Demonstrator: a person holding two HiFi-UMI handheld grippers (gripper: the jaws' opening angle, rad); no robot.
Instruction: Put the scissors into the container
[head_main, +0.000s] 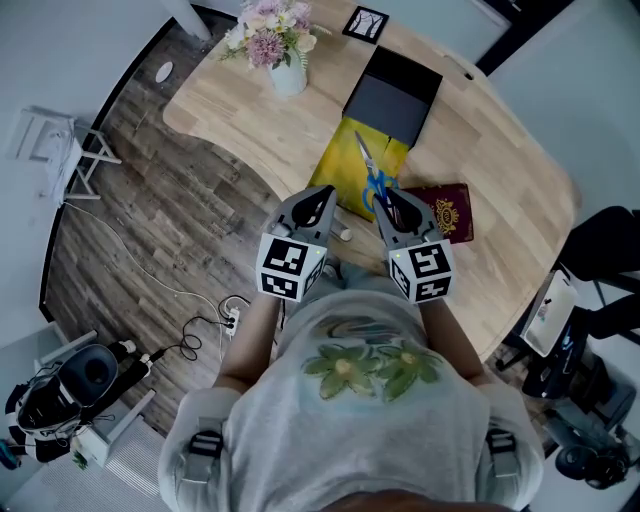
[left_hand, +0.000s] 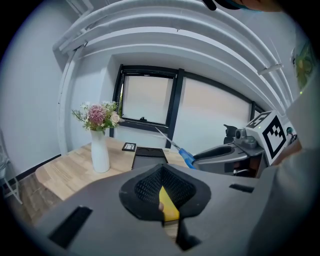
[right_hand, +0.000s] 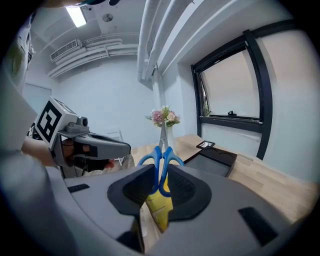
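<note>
Here the right tool (head_main: 386, 196), clamped on the blue handles of the scissors (head_main: 370, 168), holds them above the tabletop (head_main: 500, 170) short of the black container (head_main: 395, 95), the left tool (head_main: 322, 197) closed and empty; gripped at one end only, they could swivel and drop outside it.

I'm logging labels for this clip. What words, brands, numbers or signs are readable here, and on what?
No text can be read anywhere.
Maroon booklet: gold emblem; any lettering too small to read.
Yellow packet: no print legible.
Framed card: black-and-white pattern, no words.
Left claw and right claw cubes: square markers, no words.
Scissors: no mark visible.
</note>
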